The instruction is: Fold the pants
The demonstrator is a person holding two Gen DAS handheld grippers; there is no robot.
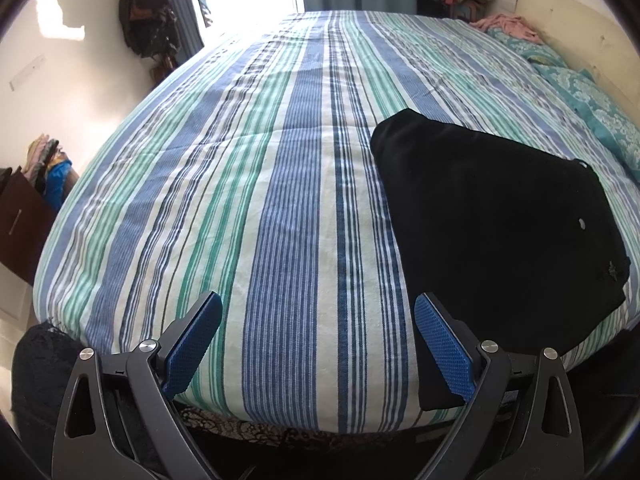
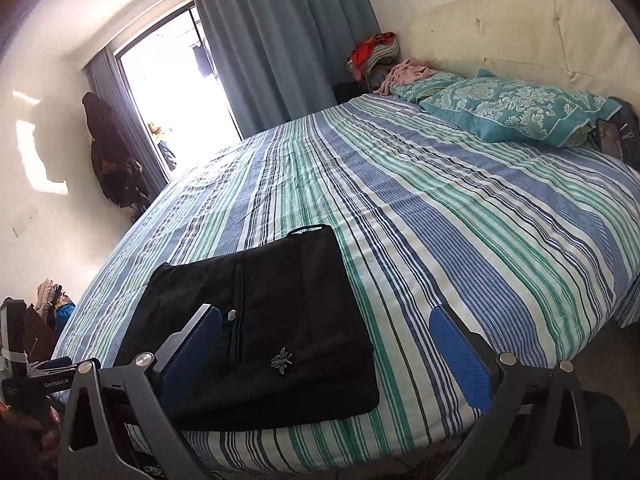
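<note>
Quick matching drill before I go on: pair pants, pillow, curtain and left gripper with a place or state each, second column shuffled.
1. pants
2. pillow
3. curtain
4. left gripper

a. beside the bright window
b. open, holding nothing
c. folded, at the near edge of the bed
d. at the headboard end

Pairs: 1-c, 2-d, 3-a, 4-b
</note>
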